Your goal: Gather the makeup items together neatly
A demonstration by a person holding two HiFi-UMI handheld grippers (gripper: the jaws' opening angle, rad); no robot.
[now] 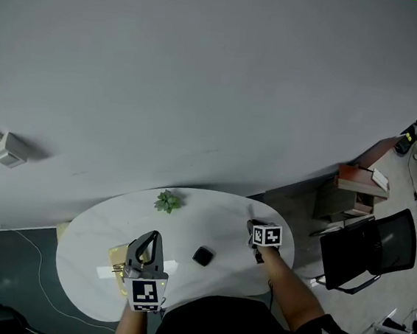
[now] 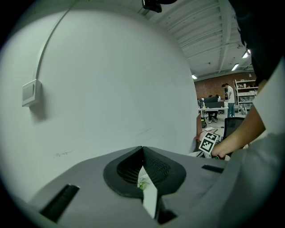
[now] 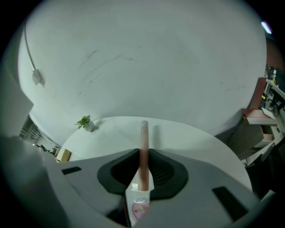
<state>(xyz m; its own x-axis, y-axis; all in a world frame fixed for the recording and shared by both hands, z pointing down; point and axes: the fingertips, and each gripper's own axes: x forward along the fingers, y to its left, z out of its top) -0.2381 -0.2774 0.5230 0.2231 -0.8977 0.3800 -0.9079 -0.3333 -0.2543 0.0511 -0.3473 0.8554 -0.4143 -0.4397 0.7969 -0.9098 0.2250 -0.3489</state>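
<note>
Nearest the person, the left tongs were shut and empty, beside a yellowish item on the white surface. A black compact lay just right of them. Farther right, the right tongs were clamped on a pink makeup stick, its long axis pointing away along the jaws. The compact lay to its left, so it probably had to travel leftward.

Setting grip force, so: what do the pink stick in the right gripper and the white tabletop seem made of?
Pink stick: likely plastic, smooth and matte; even colour, slim round shaft. Tabletop: hard, smooth, slightly glossy white, perhaps laminate or stone; it shows bright reflections, but the core is not visible.
</note>
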